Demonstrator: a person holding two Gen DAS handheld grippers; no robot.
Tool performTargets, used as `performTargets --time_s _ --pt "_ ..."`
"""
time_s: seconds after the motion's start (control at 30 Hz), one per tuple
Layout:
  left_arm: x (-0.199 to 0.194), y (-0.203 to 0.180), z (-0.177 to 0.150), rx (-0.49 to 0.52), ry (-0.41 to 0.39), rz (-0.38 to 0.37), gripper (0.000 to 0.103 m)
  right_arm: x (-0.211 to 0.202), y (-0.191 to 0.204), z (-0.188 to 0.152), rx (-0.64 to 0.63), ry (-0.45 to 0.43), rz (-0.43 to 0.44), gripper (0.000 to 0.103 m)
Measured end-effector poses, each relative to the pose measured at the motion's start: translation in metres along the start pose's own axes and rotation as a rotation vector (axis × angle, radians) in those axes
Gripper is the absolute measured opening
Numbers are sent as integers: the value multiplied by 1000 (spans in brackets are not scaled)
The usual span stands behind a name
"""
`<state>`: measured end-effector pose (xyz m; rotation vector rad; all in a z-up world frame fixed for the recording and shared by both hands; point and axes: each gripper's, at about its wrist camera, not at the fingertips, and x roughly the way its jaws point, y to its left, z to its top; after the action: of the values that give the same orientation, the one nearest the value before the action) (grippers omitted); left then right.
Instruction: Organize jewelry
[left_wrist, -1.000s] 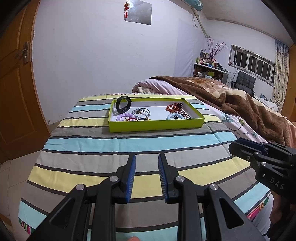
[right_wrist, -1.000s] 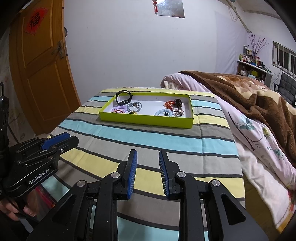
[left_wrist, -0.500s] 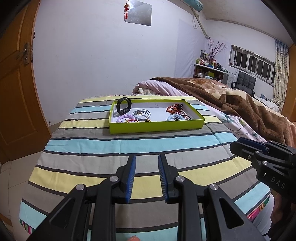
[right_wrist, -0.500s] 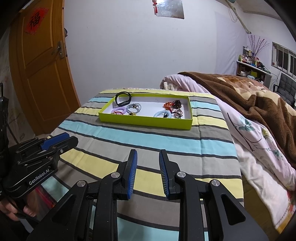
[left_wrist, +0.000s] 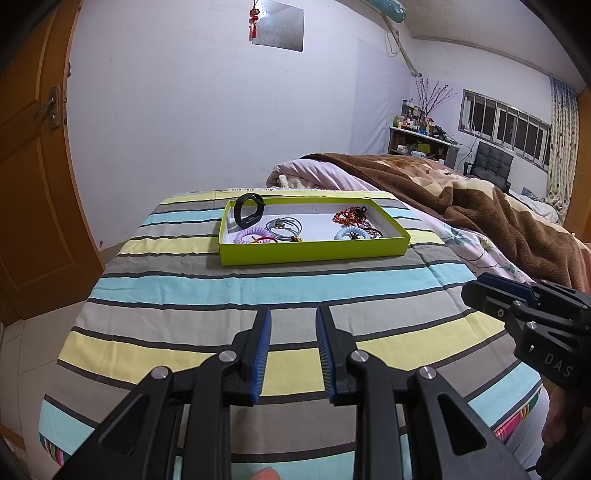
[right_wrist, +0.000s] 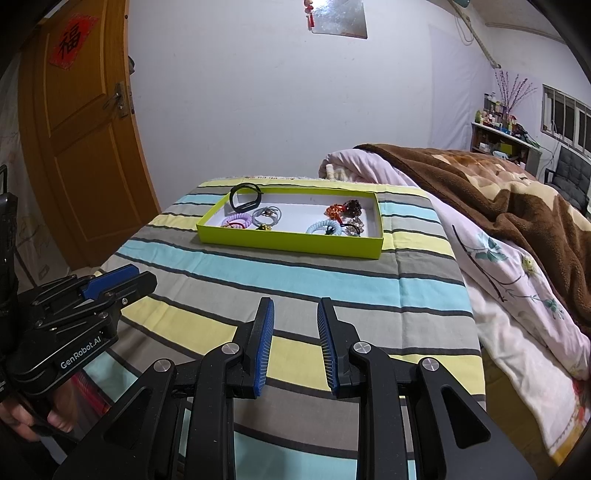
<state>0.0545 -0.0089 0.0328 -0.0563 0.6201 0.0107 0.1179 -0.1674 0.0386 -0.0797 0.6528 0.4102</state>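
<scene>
Striped bedding in grey, yellow and pale blue bands covers the near end of a bed and fills the foreground of both wrist views. Nearest the left wrist camera, the left gripper hangs above a grey band with its blue-padded fingers apart and nothing between them. The right gripper hangs likewise over the stripes, its jaws parted and bare. Each tool shows at the edge of the other's view, the two well apart, side by side, a hand gripping the left one's handle.

Farther along the bed, well ahead of both grippers, a shallow lime-green tray with a white floor rests flat on the bedding. Inside it, a black wristband stands on edge in the far left corner. A purple coil hair tie lies near the front left, just beside a grey ring-shaped tie. A pale blue coil tie lies toward the right, with a red beaded piece behind it.

Right of the tray, a brown blanket drapes over a pink floral quilt. Beyond stand a white wall and, at left, an orange wooden door.
</scene>
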Motion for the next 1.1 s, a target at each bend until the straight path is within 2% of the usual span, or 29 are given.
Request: performTargets --time_s 1.1 --pt "0 -4 -4 18 -3 42 26 -3 1 -1 -2 -2 0 25"
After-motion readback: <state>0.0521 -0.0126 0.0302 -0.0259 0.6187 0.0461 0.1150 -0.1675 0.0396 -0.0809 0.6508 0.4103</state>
